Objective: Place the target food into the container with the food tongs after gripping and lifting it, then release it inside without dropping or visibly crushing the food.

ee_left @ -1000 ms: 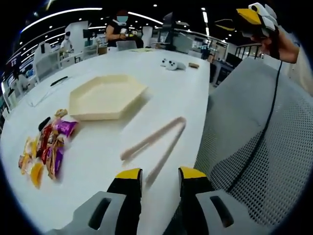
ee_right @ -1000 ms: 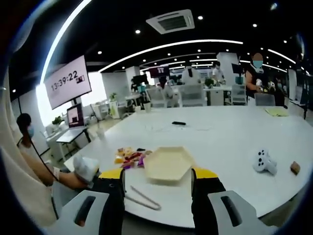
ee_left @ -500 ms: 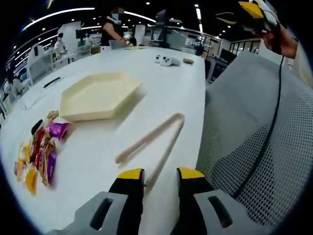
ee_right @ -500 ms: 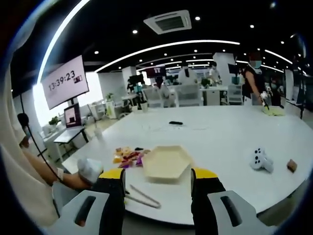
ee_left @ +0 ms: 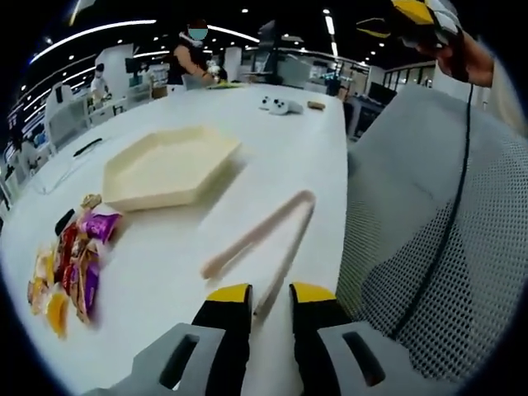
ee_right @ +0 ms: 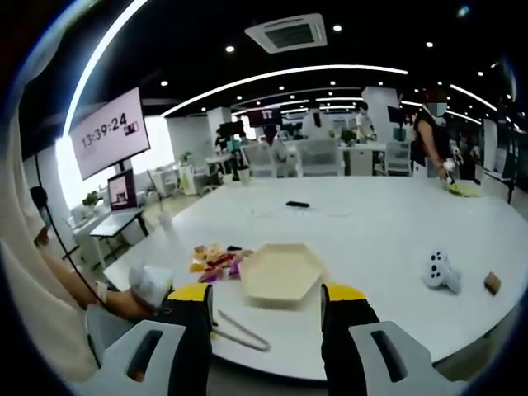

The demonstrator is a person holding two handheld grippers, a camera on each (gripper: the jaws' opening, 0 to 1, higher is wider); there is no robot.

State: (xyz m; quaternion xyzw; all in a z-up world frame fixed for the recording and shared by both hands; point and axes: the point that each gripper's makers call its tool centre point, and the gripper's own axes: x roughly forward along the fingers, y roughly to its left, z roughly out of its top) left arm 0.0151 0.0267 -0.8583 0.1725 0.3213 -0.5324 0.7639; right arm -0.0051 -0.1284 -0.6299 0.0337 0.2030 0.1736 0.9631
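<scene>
Pale pink food tongs [ee_left: 262,235] lie on the white table [ee_left: 272,157], their open ends pointing toward me. My left gripper [ee_left: 271,294] stands over the near tip of one tong arm, which lies between the jaws; a gap still shows on both sides, so it is open. Left of the tongs sits a cream hexagonal tray [ee_left: 157,196], with a heap of wrapped snacks [ee_left: 70,264] beside it. My right gripper [ee_right: 266,295] is open and holds nothing, high above the table edge, looking down on the tray [ee_right: 280,271], snacks [ee_right: 213,260] and tongs [ee_right: 239,332].
A grey mesh chair back [ee_left: 429,231] stands close on the right of the table edge. A white game controller [ee_right: 439,271] and a small brown object [ee_right: 492,283] lie far right. A black phone [ee_right: 299,204] lies further back. People stand at the far side.
My left gripper's jaws have drawn closer together around the tong arm's tip. The right gripper's view has barely shifted.
</scene>
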